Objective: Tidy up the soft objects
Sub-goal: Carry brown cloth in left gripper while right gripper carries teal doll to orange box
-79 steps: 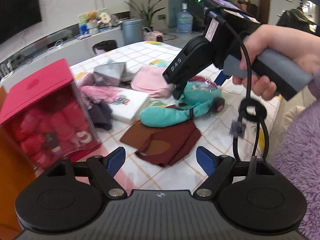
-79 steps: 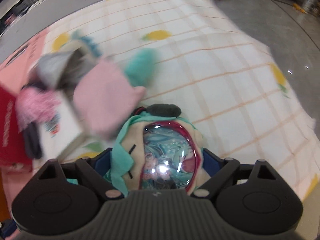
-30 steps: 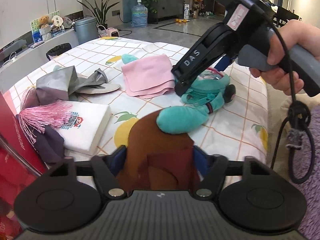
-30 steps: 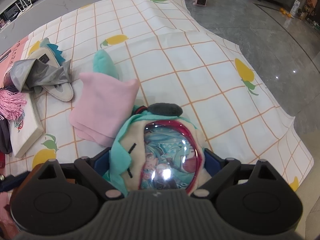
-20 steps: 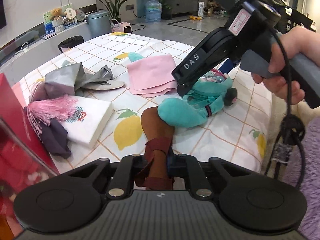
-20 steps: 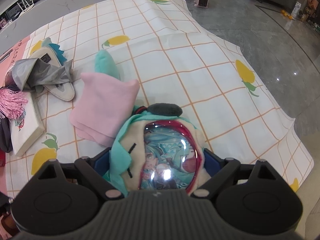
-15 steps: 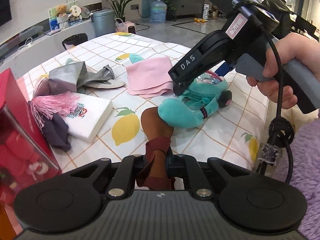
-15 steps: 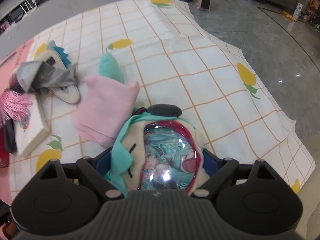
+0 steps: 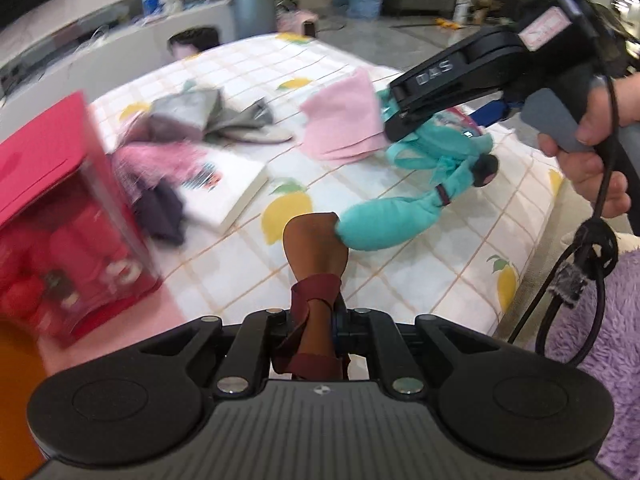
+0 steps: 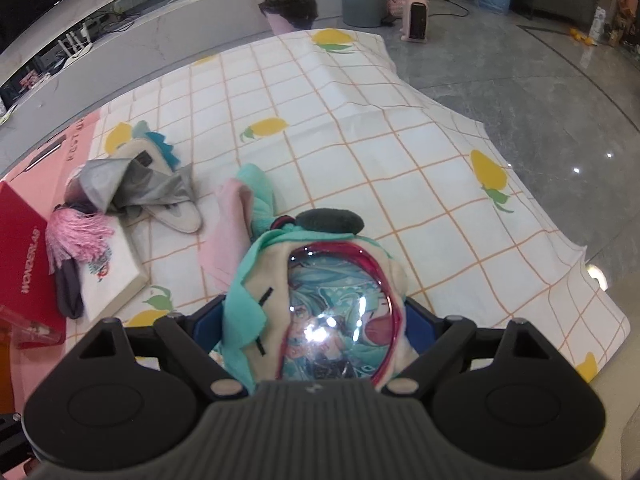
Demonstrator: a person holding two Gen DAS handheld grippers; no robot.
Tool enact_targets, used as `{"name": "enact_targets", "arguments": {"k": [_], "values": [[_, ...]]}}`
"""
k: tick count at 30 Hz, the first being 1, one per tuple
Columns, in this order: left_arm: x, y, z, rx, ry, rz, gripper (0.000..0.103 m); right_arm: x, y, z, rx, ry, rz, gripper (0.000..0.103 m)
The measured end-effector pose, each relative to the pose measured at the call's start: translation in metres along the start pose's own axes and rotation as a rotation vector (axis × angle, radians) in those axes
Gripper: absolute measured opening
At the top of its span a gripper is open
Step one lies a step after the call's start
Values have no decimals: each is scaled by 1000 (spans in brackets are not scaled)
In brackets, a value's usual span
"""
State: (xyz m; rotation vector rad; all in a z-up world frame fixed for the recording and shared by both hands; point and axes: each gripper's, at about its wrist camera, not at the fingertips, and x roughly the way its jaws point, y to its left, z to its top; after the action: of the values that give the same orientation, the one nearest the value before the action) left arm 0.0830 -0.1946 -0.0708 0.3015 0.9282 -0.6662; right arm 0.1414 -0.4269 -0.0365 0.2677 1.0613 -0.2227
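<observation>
My left gripper [image 9: 316, 320] is shut on a brown and maroon cloth [image 9: 316, 264], bunched between the jaws and lifted off the table. My right gripper [image 10: 316, 320] is shut on a teal plush doll [image 10: 320, 300] with a shiny printed face; the doll [image 9: 404, 216] hangs from it in the left wrist view, its leg touching the brown cloth. A folded pink cloth [image 9: 344, 116] lies beside the doll, also seen in the right wrist view [image 10: 228, 232]. A grey cloth [image 10: 132, 184] lies over a slipper [image 10: 180, 216].
A lemon-print checked cloth [image 10: 360, 140] covers the table. A red box [image 9: 60, 224] of red items stands at the left. A white flat box [image 10: 108, 280] carries a pink tassel [image 10: 72, 236] and a dark cloth [image 10: 68, 296]. The table edge drops to the floor at the right.
My left gripper closed on the brown cloth and lifted it, swinging left toward the red box. My right gripper rose with the teal doll.
</observation>
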Motion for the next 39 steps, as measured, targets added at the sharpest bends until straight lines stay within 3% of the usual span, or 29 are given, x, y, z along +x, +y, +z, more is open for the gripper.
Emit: {"name": "enact_targets", "arguments": {"k": [4, 20, 32, 39], "values": [[-12, 6, -3, -71, 87, 47, 12, -14, 7, 0, -25, 4, 61, 87], [-107, 33, -63, -166, 90, 126, 12, -117, 73, -48, -208, -11, 264, 88], [-179, 67, -116, -263, 45, 283, 13, -142, 190, -93, -436, 81, 488, 88], [-226, 102, -131, -352, 2, 389, 13, -160, 264, -89, -542, 48, 586, 88]]}}
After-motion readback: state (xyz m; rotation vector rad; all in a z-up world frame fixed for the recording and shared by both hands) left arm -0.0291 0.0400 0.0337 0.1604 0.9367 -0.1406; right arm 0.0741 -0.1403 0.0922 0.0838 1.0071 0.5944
